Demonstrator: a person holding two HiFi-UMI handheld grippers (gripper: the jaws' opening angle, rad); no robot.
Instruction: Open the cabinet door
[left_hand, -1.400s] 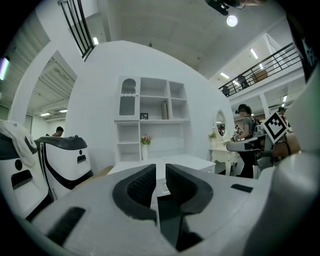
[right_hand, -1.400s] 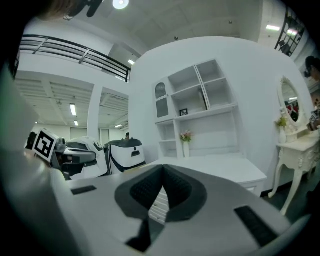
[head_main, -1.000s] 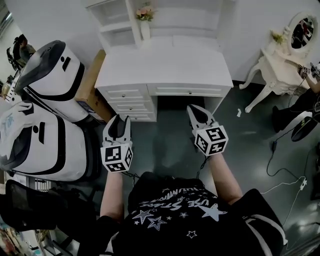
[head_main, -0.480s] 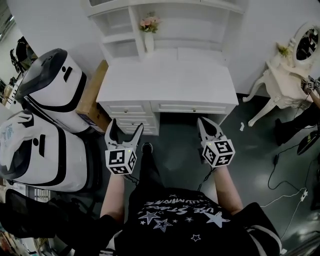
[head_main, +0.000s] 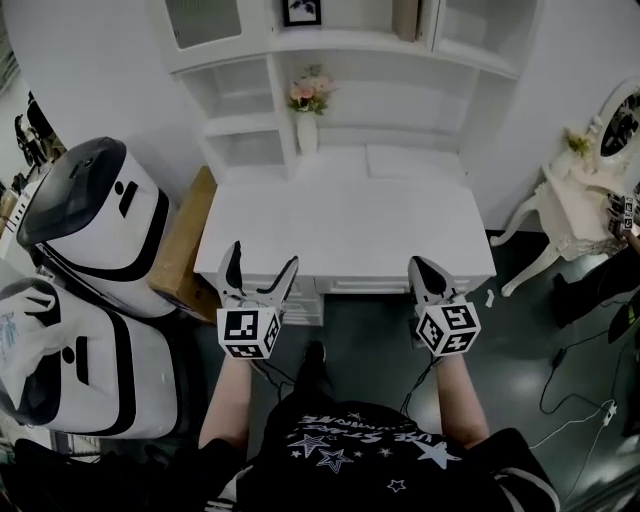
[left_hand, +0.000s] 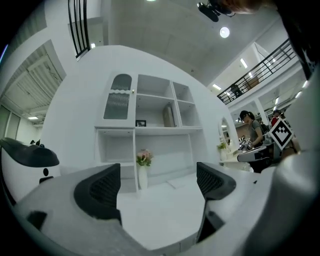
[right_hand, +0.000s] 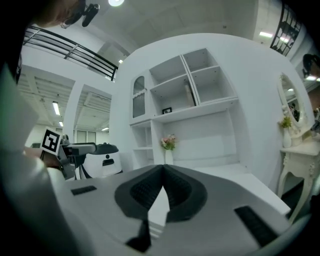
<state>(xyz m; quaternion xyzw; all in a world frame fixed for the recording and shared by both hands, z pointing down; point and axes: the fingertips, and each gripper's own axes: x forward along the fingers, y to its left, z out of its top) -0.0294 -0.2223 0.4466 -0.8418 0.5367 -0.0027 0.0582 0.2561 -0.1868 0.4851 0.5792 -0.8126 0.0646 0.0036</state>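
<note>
The cabinet door (head_main: 205, 20) is a glass-fronted panel at the upper left of the white shelf unit above the desk (head_main: 340, 235), and it looks closed. It also shows in the left gripper view (left_hand: 119, 97) and the right gripper view (right_hand: 138, 97). My left gripper (head_main: 262, 262) is held level at the desk's front edge, far below the door. Its jaws have just been opening and stand wide apart with nothing between them (left_hand: 157, 182). My right gripper (head_main: 424, 270) hovers at the desk's front right, its pads (right_hand: 150, 190) pressed together and empty.
A vase of pink flowers (head_main: 308, 110) stands at the back of the desk. Two large white pod-shaped machines (head_main: 90, 220) and a cardboard box (head_main: 185, 240) crowd the left. A white vanity table (head_main: 590, 190) and floor cables (head_main: 580, 400) are at the right.
Both grippers moved forward from the drawer fronts to the desk's front edge. The left jaws went from nearly shut to wide open. The upper shelves and cabinet door came into view.
</note>
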